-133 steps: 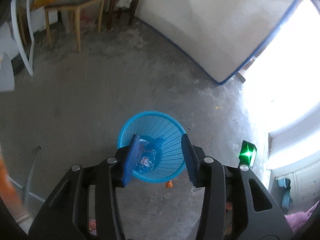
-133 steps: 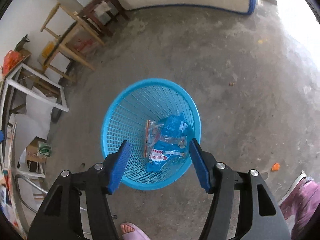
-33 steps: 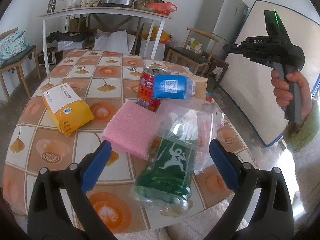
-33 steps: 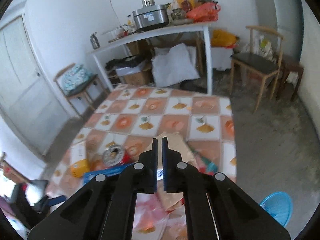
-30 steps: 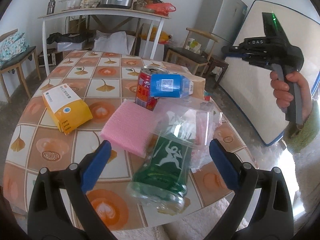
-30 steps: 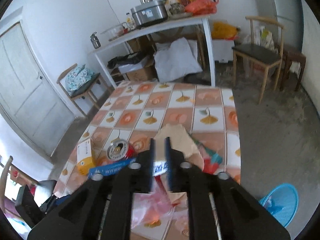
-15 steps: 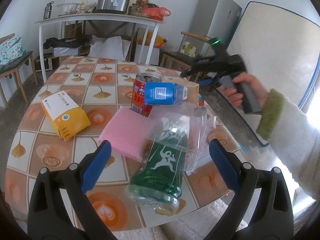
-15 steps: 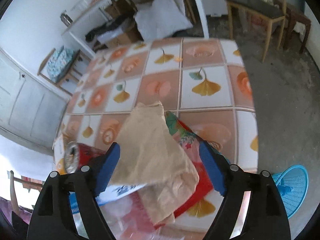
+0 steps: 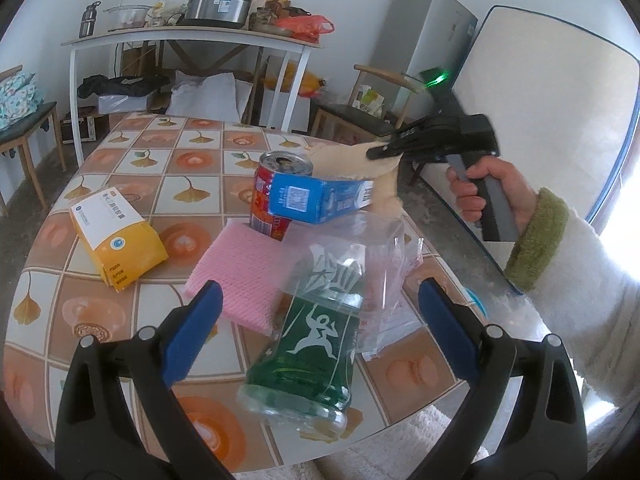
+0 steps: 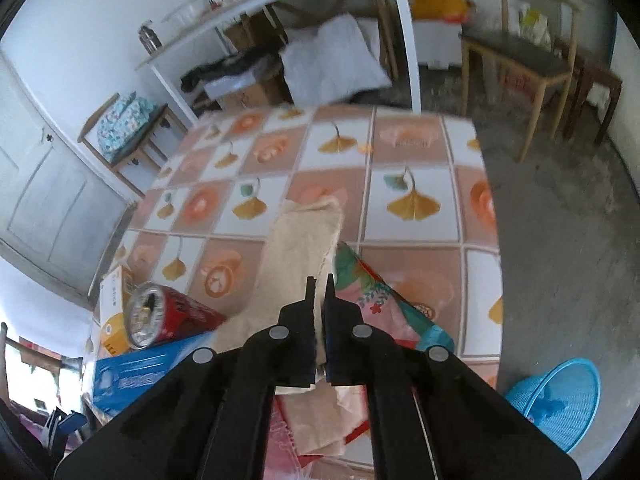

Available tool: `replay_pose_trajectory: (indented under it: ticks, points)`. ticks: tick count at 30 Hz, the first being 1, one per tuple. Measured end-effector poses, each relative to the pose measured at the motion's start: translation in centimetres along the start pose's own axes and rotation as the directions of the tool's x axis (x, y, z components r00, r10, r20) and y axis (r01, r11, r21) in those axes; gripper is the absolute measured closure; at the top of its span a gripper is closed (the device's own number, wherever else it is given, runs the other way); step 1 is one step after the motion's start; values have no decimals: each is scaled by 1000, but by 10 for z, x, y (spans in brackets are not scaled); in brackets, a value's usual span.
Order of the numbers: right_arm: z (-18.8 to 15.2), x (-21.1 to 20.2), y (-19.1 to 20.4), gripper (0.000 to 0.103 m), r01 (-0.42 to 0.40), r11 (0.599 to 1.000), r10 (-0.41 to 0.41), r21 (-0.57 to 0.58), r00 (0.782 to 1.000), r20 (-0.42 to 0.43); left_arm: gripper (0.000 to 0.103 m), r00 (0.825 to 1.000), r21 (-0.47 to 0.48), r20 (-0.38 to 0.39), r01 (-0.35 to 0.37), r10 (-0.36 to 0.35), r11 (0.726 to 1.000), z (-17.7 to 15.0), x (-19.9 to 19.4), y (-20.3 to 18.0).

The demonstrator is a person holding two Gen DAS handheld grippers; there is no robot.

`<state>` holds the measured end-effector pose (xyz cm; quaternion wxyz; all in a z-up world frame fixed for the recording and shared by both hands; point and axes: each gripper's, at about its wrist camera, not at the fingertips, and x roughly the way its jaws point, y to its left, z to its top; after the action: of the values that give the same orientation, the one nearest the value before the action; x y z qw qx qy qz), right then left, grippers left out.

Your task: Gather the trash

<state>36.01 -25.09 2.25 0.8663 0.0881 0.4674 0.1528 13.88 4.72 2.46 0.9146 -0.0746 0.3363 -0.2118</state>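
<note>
My right gripper (image 10: pixel 319 280) is shut on a beige paper bag (image 10: pixel 298 252) over the far right part of the tiled table (image 10: pixel 416 160); it also shows in the left wrist view (image 9: pixel 374 154), pinching the bag (image 9: pixel 348 162). My left gripper (image 9: pixel 316 312) is open above a crushed green bottle (image 9: pixel 316 340) in clear plastic near the table's front edge. A red can (image 9: pixel 276 196), a blue box (image 9: pixel 320 198), a pink sponge cloth (image 9: pixel 236 268) and a yellow box (image 9: pixel 116 240) lie on the table. The blue trash basket (image 10: pixel 560 404) stands on the floor to the right.
A colourful wrapper (image 10: pixel 384 304) lies under the bag. A white shelf table (image 9: pixel 188 40) with pots stands behind. Wooden chairs (image 10: pixel 516 52), a fridge (image 9: pixel 424 40) and a mattress (image 9: pixel 552 100) leaning on the wall stand at the right.
My right gripper has come down onto the beige paper bag and closed on it. My left gripper has stayed open over the green bottle.
</note>
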Motion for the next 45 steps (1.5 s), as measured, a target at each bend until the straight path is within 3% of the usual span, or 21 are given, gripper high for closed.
replay_pose_trajectory:
  ticks: [7, 13, 21, 26, 29, 33, 40, 45]
  points:
    - [-1, -50, 3, 100, -32, 999, 31, 2, 993, 115, 9, 1000, 12, 2, -5, 5, 1000, -1, -3, -6]
    - [-4, -99, 10, 100, -61, 998, 61, -7, 974, 217, 9, 1000, 22, 5, -4, 3, 1000, -1, -5, -11]
    - [-25, -181, 26, 100, -126, 991, 133, -44, 926, 354, 9, 1000, 47, 25, 10, -11, 999, -5, -16, -19]
    - [-57, -232, 39, 100, -232, 969, 246, -82, 887, 391, 13, 996, 115, 45, 68, -74, 991, -15, -30, -35]
    - [-82, -245, 42, 100, -280, 956, 290, -84, 875, 388, 19, 991, 169, 40, 118, -127, 978, -24, -37, -51]
    - [-115, -242, 35, 100, -300, 953, 294, -41, 883, 366, 27, 988, 244, 14, 148, -156, 959, -37, -38, -74]
    - [-186, -185, -15, 100, -358, 908, 303, 220, 920, 248, 35, 988, 363, -36, 153, -150, 919, -60, -26, -111]
    - [-233, -137, -67, 100, -289, 867, 238, 407, 956, 172, 35, 989, 443, -64, 146, -131, 885, -74, -14, -134]
